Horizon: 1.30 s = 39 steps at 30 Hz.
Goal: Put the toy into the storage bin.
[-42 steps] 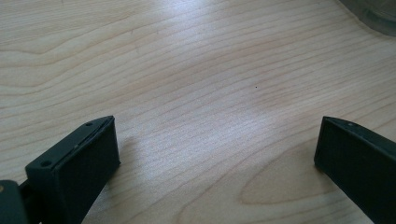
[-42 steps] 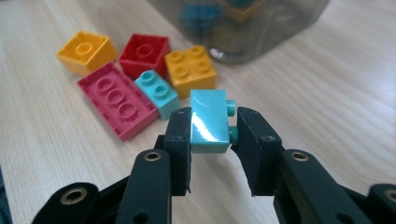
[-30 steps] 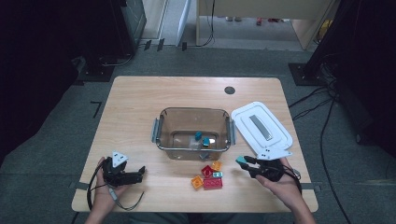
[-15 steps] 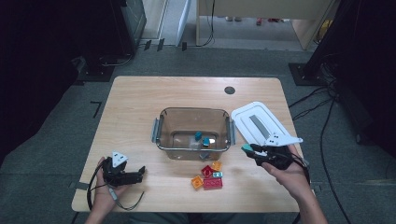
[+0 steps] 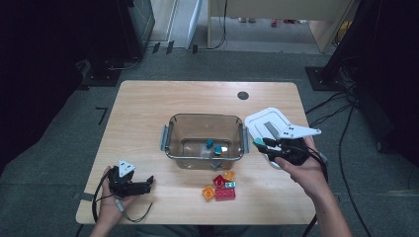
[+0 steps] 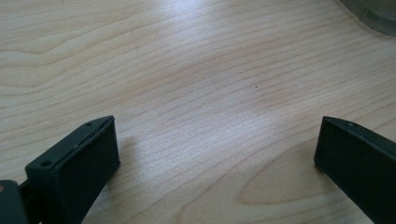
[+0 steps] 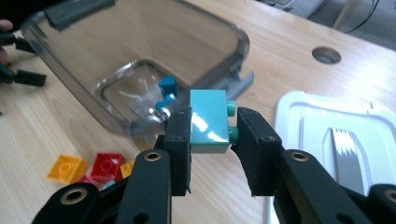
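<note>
A light wooden surface point(image 5: 148, 113) seen from above, with a person's forearms entering from the near edge.

At the near left, the left tongs point(image 5: 146, 183) rest low on the wood in the person's left hand point(image 5: 109, 207) — released, jaws standing wide apart with bare wood between them, nothing held.

In the middle sits a clear plastic bin point(image 5: 170, 143) with grey side handles. Inside it lie a few small blue bricks point(image 5: 214, 146), so part of the sorting looks done.

Just near the bin, on the wood, a loose cluster of bricks point(image 5: 220, 186) waits — red, orange, yellow and a bit of teal. These appear to be what is left to move.

To the right, the right tongs point(image 5: 259, 142) are raised beside the bin's right rim, clenched on a teal brick point(image 7: 208, 122), gripped by its sides with its studs pointing right in the right gripper view. It is not yet over the bin.

Far right, the bin's white lid point(image 5: 262, 121) lies flat on the wood, so closing also seems to remain.
</note>
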Tool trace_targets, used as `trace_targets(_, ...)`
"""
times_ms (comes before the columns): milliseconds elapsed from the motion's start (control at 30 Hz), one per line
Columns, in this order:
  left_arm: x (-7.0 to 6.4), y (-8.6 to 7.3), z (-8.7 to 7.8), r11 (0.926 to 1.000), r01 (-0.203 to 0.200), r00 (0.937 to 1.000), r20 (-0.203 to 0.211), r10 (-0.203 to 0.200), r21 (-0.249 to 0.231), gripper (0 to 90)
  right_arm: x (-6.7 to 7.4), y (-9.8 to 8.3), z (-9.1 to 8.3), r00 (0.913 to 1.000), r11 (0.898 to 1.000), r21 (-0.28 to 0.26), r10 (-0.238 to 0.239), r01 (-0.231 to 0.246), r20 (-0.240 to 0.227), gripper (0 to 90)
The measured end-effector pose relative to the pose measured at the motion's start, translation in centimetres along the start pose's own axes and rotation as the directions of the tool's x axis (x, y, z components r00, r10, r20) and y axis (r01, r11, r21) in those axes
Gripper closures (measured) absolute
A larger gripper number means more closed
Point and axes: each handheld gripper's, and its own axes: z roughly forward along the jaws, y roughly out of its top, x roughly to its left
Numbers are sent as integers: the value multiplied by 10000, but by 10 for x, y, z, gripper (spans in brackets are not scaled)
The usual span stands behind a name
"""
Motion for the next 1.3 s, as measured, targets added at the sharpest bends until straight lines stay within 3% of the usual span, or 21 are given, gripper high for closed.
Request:
trace_targets(300,0,0,0,10000,1,10000,9,-1,1,0,12,27,10,9994,9996,-119,-268,265,-235,676)
trace_targets(667,0,0,0,10000,17,10000,7,-17,-13,0,32,54,35,9955,9976,-32,-698,698,-633,676)
trace_targets(1300,0,0,0,10000,-6,10000,3,6,-13,0,53,64,85,9903,9925,689,-934,1007,-1029,676)
